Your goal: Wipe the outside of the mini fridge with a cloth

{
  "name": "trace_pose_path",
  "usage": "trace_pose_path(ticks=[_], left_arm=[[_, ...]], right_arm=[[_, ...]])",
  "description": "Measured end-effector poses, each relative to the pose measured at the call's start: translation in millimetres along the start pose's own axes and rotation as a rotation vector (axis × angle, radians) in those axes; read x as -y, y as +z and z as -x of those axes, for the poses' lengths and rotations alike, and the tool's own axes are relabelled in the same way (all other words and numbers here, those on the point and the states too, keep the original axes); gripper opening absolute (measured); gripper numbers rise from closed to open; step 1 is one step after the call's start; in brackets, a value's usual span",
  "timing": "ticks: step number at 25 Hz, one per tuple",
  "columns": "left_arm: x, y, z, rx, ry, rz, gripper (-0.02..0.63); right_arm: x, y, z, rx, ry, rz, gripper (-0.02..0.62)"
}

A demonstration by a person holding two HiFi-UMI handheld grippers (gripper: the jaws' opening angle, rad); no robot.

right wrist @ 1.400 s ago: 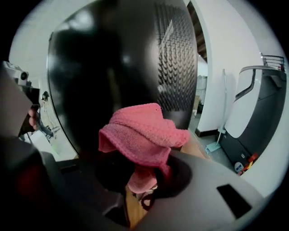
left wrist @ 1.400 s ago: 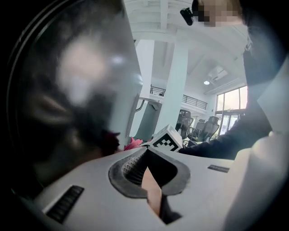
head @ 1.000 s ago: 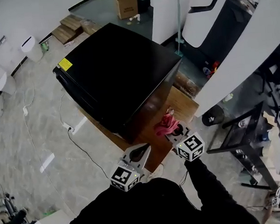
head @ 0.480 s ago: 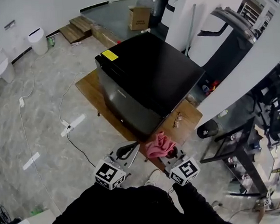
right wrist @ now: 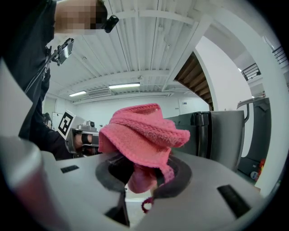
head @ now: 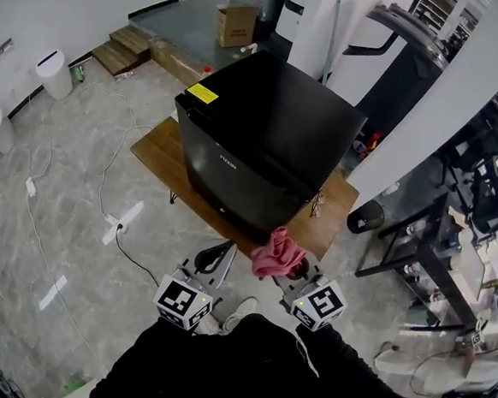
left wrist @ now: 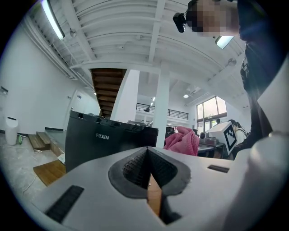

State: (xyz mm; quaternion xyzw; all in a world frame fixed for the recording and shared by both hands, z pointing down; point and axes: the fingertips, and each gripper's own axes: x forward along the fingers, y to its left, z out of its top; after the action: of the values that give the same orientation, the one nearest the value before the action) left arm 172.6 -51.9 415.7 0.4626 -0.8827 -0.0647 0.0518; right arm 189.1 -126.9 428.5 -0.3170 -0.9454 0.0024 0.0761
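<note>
The black mini fridge [head: 265,132] stands on a low wooden platform [head: 161,149] and bears a yellow label at its top corner. In the left gripper view the fridge [left wrist: 108,137] shows its front with white lettering. My right gripper [head: 287,266] is shut on a pink knitted cloth [head: 276,251], held just in front of the fridge's near corner, apart from it. The cloth [right wrist: 140,135] bunches over the jaws in the right gripper view. My left gripper [head: 215,258] is shut with nothing in it, left of the cloth. Its jaws [left wrist: 146,169] meet.
A white power strip [head: 122,221] and cables lie on the marble floor at left. A cardboard box [head: 237,23] and wooden steps [head: 122,54] sit at the back. A black metal rack [head: 424,240] stands at right, beside a white curved machine [head: 430,102].
The view has pulled back and turned, so the fridge's front face now shows. Both grippers have come lower and nearer to me, the cloth still held in the right one.
</note>
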Motion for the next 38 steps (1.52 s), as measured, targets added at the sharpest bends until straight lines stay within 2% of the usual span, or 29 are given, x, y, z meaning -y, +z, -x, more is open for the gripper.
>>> trace_pose_path(ticks=[6,11,14,16,21,27,31,34,38], left_arm=[[-4.1,10.2,-23.6,0.005,-0.025,-0.022,0.006],[-13.3,26.2,-40.1,-0.002,-0.047,-0.053,0.006],[-23.1,36.7,-51.0,-0.002,-0.071,-0.116,0.006],[-29.4,39.1,-57.0,-0.003,-0.101,-0.144,0.006],[-51.2,45.4,-67.6,0.004,-0.221,-0.132,0.006],[-77.1,29.9,-76.0,-0.012,-0.406,-0.109,0.006],[-90.2,18.7,-76.3,-0.031,-0.534,-0.102,0.006],[-105.6,5.2,-73.0,-0.053,-0.599,-0.103,0.006],[-115.0,-24.5,-75.0,-0.096,-0.655,-0.110,0.006]], right_arm=[[21.5,8.3,-12.9,0.040,-0.017,0.009,0.110],[26.6,30.2,-26.7,0.080,-0.025,0.033,0.110],[32.5,47.3,-39.0,0.087,-0.055,0.025,0.110],[41.2,51.8,-45.0,0.084,-0.118,0.030,0.110],[61.6,50.3,-68.7,0.055,-0.301,0.010,0.110],[80.7,23.3,-88.5,0.001,-0.622,-0.008,0.107],[81.7,10.6,-99.9,-0.013,-0.794,-0.003,0.101],[79.1,-9.0,-114.4,-0.027,-0.869,0.000,0.100],[82.4,-43.6,-125.9,-0.054,-0.910,-0.011,0.097]])
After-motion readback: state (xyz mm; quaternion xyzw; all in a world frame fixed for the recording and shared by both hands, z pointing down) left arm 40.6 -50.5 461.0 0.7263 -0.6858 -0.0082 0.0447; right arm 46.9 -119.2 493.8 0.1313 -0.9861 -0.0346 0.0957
